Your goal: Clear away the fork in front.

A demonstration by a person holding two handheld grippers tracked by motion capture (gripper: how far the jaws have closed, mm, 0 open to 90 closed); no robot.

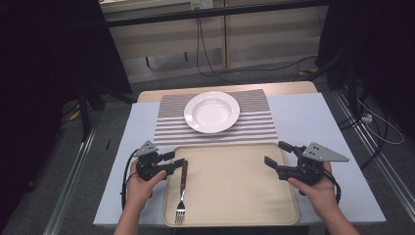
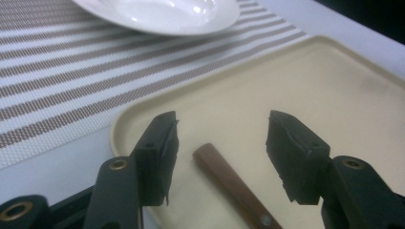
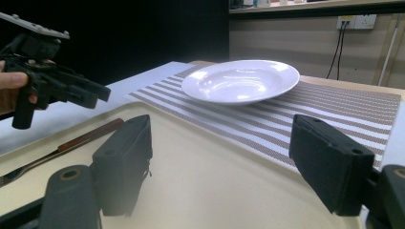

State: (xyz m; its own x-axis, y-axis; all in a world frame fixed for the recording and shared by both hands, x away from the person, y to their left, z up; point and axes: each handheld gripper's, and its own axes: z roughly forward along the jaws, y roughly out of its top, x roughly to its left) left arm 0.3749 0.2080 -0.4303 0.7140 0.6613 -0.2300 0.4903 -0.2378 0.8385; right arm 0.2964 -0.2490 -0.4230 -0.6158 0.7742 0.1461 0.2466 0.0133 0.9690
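Observation:
A fork (image 1: 182, 188) with a brown wooden handle lies along the left side of the beige tray (image 1: 235, 196), tines toward the near edge. My left gripper (image 1: 176, 160) hovers over the handle's far end. In the left gripper view the handle (image 2: 229, 183) rests on the tray between the parted jaws of this gripper (image 2: 222, 138), and neither pad touches it. My right gripper (image 1: 275, 152) stands open at the tray's right edge, pointing inward, with nothing between the jaws of this gripper (image 3: 219, 152). In the right gripper view, the fork (image 3: 71, 143) and the left gripper (image 3: 95, 95) are at the left.
A white deep plate (image 1: 211, 111) sits empty on a striped placemat (image 1: 257, 125) just beyond the tray. The pale table (image 1: 318, 122) has bare margins left and right. Cables run across the floor behind it, and dark stands flank the table.

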